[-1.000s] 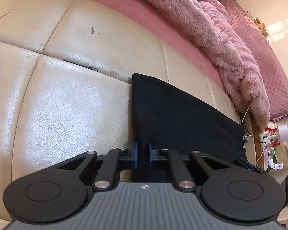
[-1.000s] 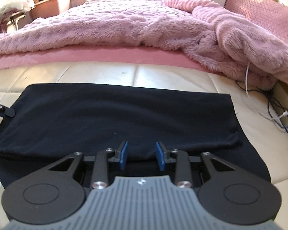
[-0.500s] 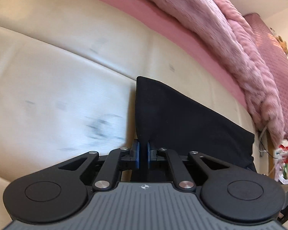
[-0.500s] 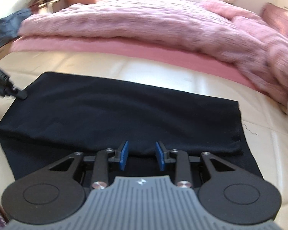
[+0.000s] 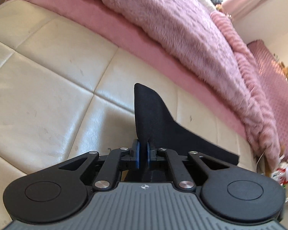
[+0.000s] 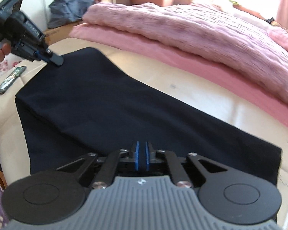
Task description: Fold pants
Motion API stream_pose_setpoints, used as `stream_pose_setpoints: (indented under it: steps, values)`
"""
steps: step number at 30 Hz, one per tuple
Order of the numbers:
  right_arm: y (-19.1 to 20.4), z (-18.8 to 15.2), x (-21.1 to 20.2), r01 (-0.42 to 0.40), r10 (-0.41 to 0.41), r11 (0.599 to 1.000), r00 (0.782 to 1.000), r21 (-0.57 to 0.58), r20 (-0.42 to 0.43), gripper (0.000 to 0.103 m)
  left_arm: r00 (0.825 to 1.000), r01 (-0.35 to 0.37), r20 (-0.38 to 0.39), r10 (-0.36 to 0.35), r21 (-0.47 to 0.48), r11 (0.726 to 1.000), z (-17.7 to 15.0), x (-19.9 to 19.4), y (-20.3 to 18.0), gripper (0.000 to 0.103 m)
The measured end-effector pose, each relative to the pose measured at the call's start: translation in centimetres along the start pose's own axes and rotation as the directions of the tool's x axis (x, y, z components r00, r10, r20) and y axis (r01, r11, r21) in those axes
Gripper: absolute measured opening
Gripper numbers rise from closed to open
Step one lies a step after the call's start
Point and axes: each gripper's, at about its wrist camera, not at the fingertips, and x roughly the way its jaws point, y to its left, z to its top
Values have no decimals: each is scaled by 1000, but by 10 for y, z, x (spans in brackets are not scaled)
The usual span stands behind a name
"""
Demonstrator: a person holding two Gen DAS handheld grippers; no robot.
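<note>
Pinching the black pants (image 5: 153,115) in my left hand-held gripper (image 5: 143,151); my right hand-held gripper (image 6: 142,158) has closed on their near edge.

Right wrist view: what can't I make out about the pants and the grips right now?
- Near edge of the black pants: hidden under the right tool, so fabric between its shut pads is unconfirmed.
- Pants' lower right corner: cut off behind the tool body.
- Left tool: its tip sits on the far corner; the pinch itself is too small.
</note>
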Motion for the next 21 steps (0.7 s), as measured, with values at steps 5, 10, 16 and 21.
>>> stream_pose_setpoints:
  steps: [5, 10, 16, 21]
  values:
    - [31, 9, 21, -15, 12, 998, 999, -61, -42, 0, 998, 51, 35, -50, -1, 999, 9, -15, -12, 7]
    - [35, 2, 34, -12, 9, 999, 997, -33, -80, 0, 994, 101, 30, -101, -8, 995, 14, -19, -33, 6]
    - [19, 5, 5, 14, -14, 1000, 999, -9, -42, 0, 990, 138, 4, -138, -17, 990, 19, -23, -67, 6]
    - [-34, -13, -49, 129, -129, 982, 992, 137, -13, 6, 987, 160, -18, -160, 9, 987, 10, -16, -108, 6]
